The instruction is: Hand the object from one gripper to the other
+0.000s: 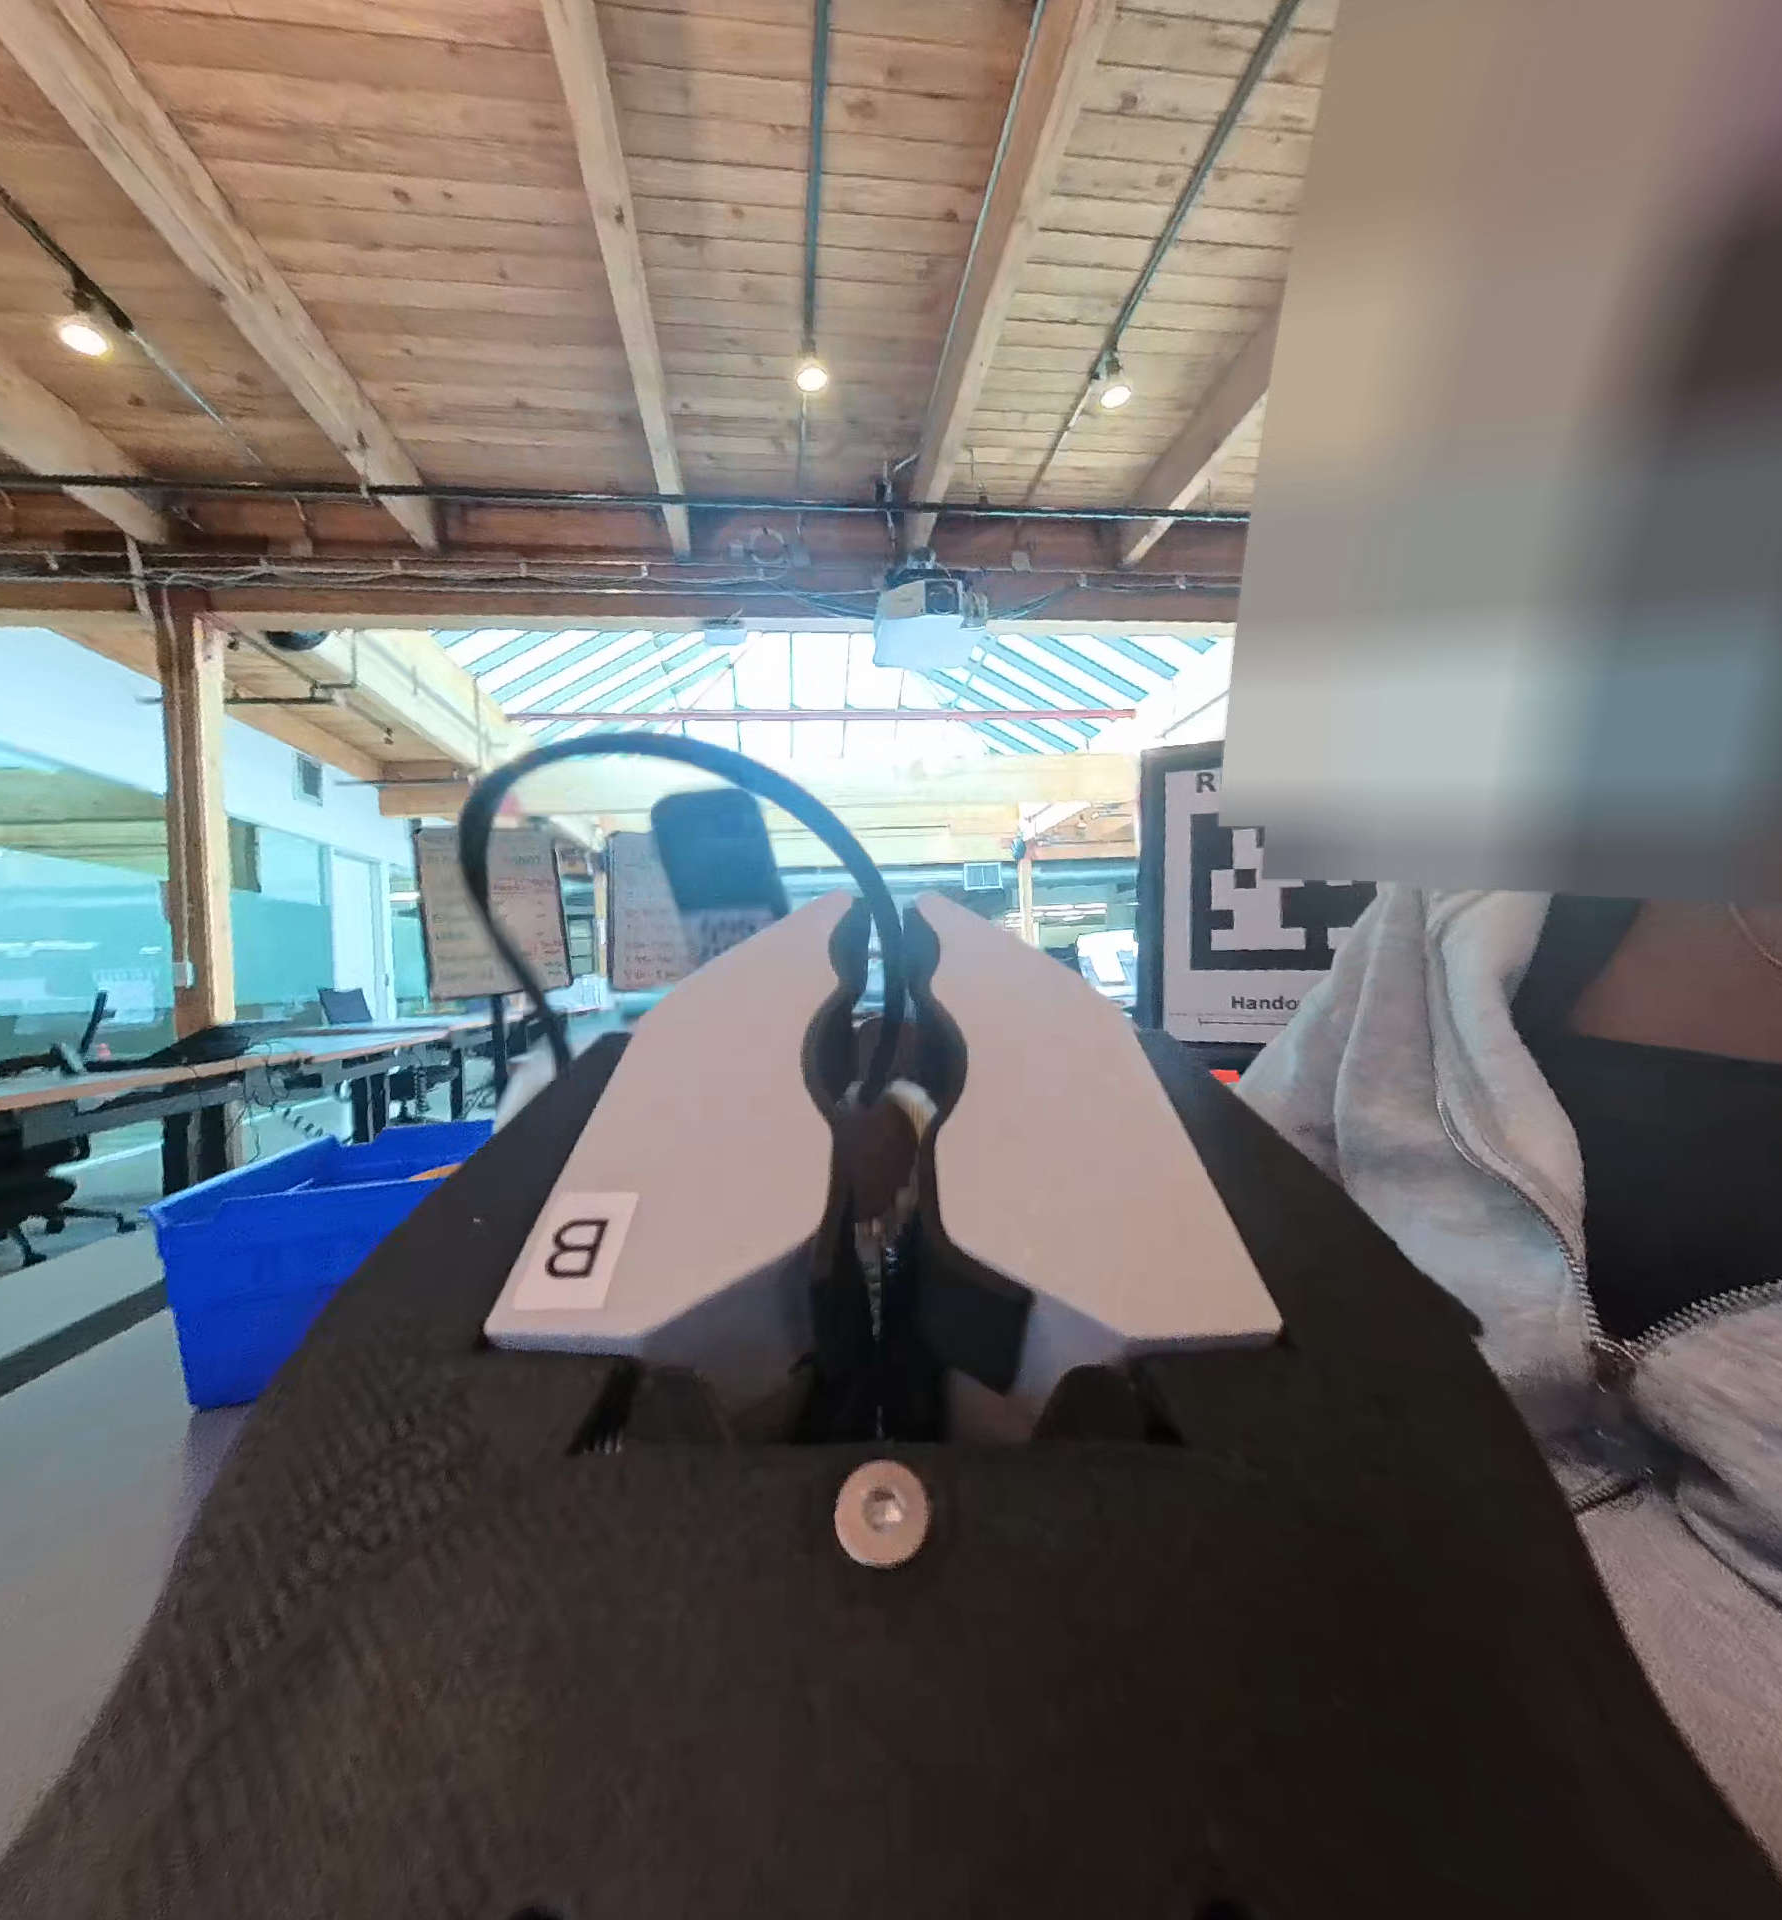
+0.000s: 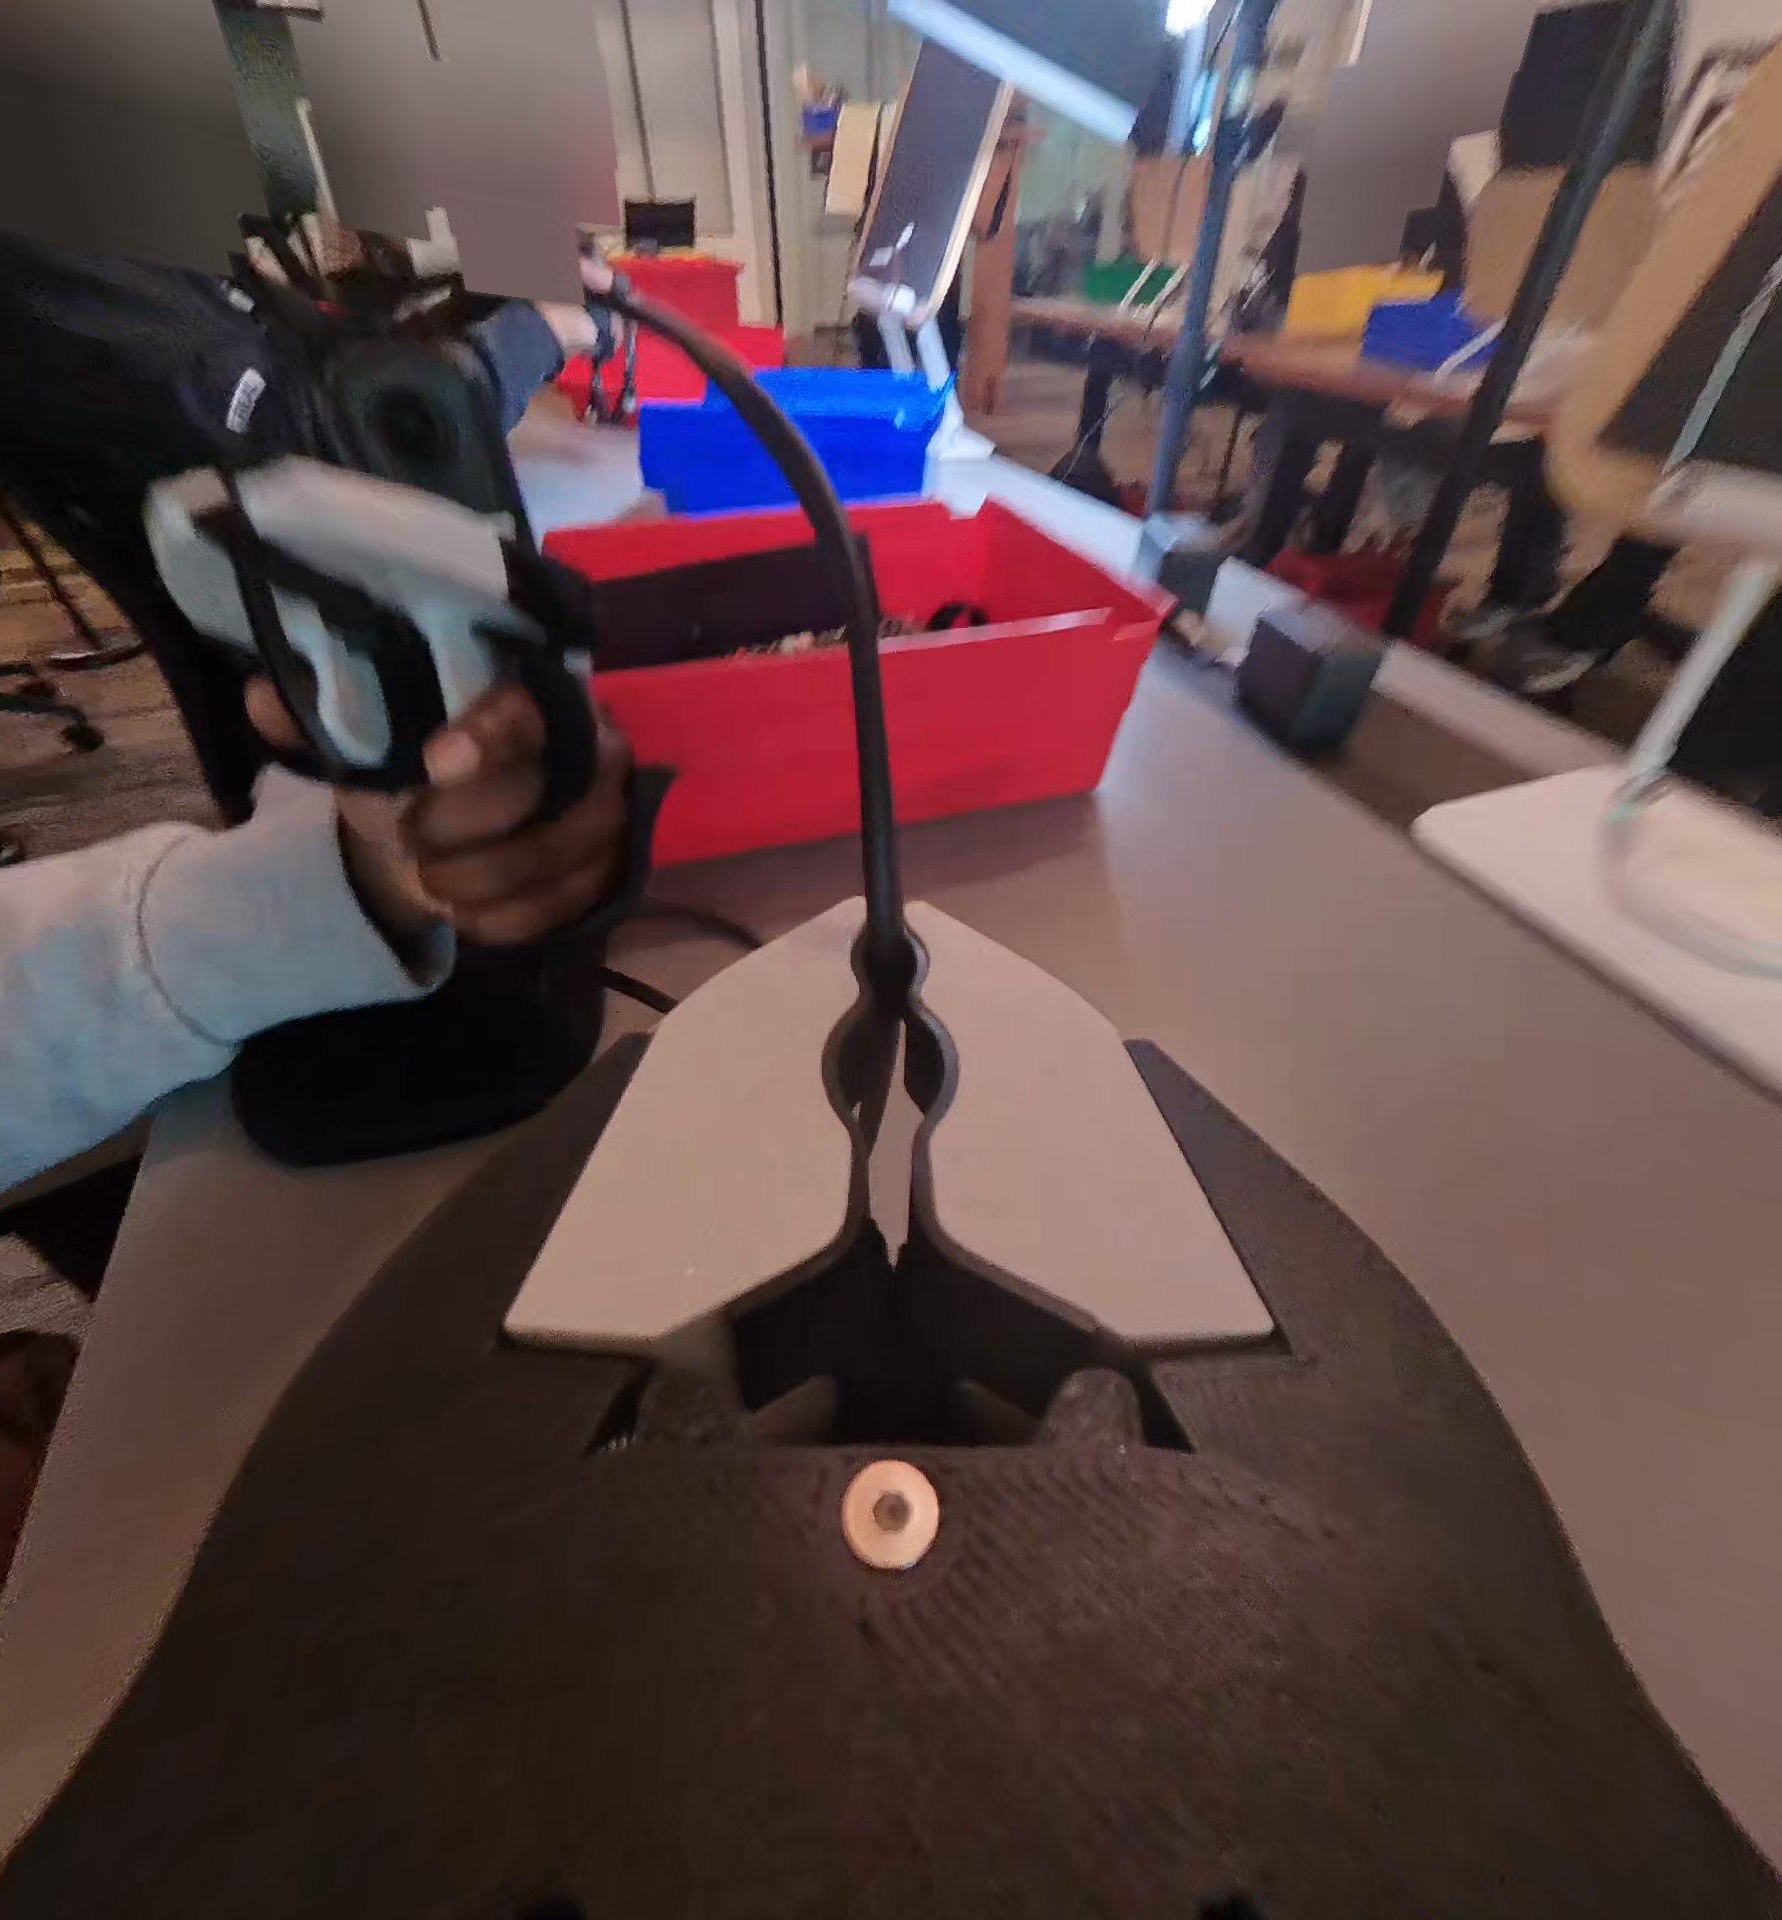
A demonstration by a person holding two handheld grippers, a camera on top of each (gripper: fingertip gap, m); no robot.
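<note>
While left tongs (image 1: 879, 914) pinch black cable (image 1: 658, 758), right tongs (image 2: 889, 920) clamp same cable above grey table (image 2: 1386, 1091).

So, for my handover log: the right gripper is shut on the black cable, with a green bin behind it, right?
The bin is red, not green, per the right wrist view; the right gripper is indeed shut on the black cable.

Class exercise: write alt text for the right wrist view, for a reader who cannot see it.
The right hand-held gripper is shut on a black cable that arcs up and left. Behind it on a grey table sits a red bin; at left, a hand holds the other hand-held gripper.
</note>
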